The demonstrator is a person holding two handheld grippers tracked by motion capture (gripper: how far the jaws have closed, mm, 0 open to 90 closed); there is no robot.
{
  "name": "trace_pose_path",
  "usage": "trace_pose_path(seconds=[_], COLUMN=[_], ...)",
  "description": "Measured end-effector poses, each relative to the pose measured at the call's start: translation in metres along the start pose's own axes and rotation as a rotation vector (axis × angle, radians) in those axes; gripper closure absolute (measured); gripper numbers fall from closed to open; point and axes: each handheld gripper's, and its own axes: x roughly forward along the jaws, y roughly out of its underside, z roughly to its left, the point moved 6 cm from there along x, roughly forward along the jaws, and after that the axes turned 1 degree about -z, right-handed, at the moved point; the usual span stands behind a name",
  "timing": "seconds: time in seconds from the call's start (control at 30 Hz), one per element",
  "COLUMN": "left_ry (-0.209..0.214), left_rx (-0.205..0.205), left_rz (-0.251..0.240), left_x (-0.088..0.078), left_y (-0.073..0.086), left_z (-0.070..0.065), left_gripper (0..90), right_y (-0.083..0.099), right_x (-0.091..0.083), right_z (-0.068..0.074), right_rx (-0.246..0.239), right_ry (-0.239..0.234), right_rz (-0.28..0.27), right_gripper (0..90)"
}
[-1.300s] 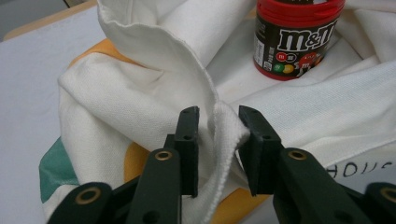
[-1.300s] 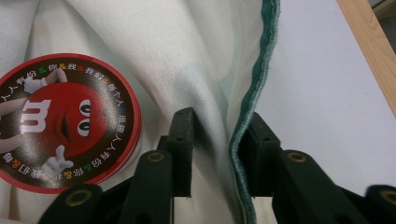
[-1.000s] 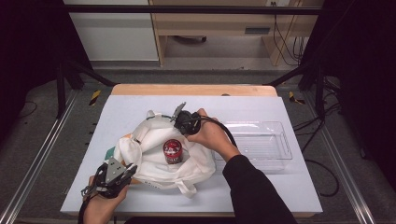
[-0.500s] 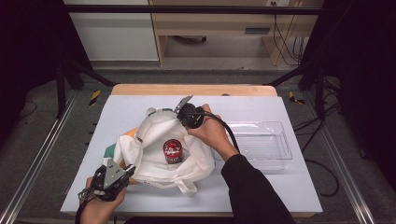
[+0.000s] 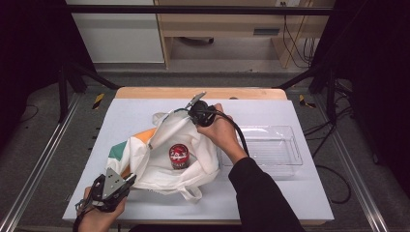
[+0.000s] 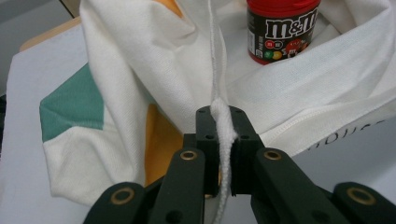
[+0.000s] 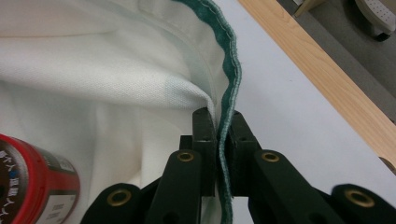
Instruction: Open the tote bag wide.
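Even, soft overhead light brightens the pale tabletop [image 5: 300, 203], while the surroundings beyond it fall into deep darkness. Shadows are faint. The high view is slightly soft. Both gripper views are sharp on the white fabric bag [image 6: 140, 70], without glare.

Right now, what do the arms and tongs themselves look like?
Both tongs are black, with two flat jaws on linkage arms set with brass-coloured pivot rings. The left tongs carry a grey three-cornered plate on top. The right tongs have a round black body and a black cable trailing back along the arm. The right arm wears a long black sleeve.
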Motion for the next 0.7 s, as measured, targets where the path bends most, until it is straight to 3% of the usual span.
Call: trace_pose_path(seconds=[0.23,0.37,0.4,0.5,0.53,0.57,0.67,0.7], left_ry=[-0.013,-0.007,0.001,0.009,0.016,0.016,0.013,0.013], left_rx=[0.035,0.002,-0.024,-0.046,-0.061,-0.061,-0.062,-0.062], left_rz=[0.052,0.033,0.018,0.007,0.002,0.002,-0.001,-0.001], left_x=[0.007,0.013,0.015,0.016,0.016,0.016,0.016,0.016], left_y=[0.006,0.007,0.007,0.007,0.007,0.007,0.006,0.006], left_z=[-0.001,-0.001,0.0,0.002,0.004,0.004,0.004,0.004], left_gripper=[85.1,85.0,84.9,84.9,84.8,84.8,84.8,84.8], right_y=[0.002,0.003,0.004,0.003,0.003,0.003,0.002,0.002], right_x=[0.01,0.014,0.014,0.012,0.01,0.01,0.009,0.009], right_z=[-0.001,0.003,0.004,0.004,0.005,0.005,0.005,0.005], right_rx=[-0.02,-0.039,-0.043,-0.052,-0.063,-0.063,-0.089,-0.089], right_ry=[0.012,-0.001,-0.012,-0.018,-0.023,-0.023,-0.033,-0.033], right_rz=[0.052,0.065,0.063,0.056,0.054,0.054,0.047,0.047], right_gripper=[85.1,83.5,79.9,72.9,63.9,63.9,48.3,48.3])
